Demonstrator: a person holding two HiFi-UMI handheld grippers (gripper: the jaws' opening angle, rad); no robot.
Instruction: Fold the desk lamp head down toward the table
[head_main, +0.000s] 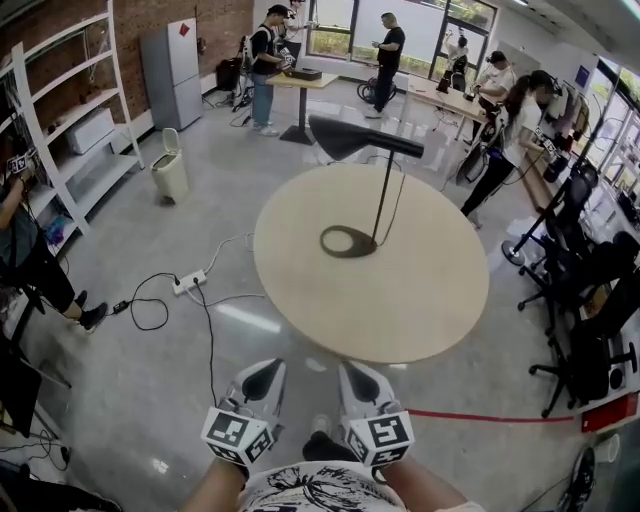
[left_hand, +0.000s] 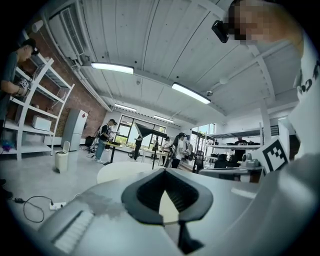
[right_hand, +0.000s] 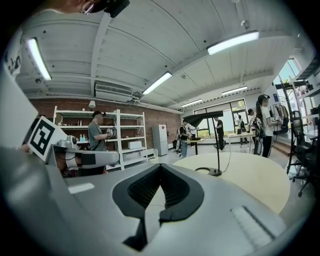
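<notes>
Desk lamp (head_main: 385, 193) is seen standing on the far part of the round table (head_main: 400, 300), with its ring base flat on the top and its black cone head (head_main: 345, 136) raised on a thin stem. The left gripper (head_main: 266, 368) and right gripper (head_main: 352, 372) are held low, nearer than the table's near edge and well apart from the lamp. The jaws of each are closed together on nothing.

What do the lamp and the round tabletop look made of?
The lamp: likely painted metal, matte black; thin rigid stem, flat ring base, little glare. The tabletop: probably wood or laminate, pale beige, smooth matte; no grain visible, so uncertain.
</notes>
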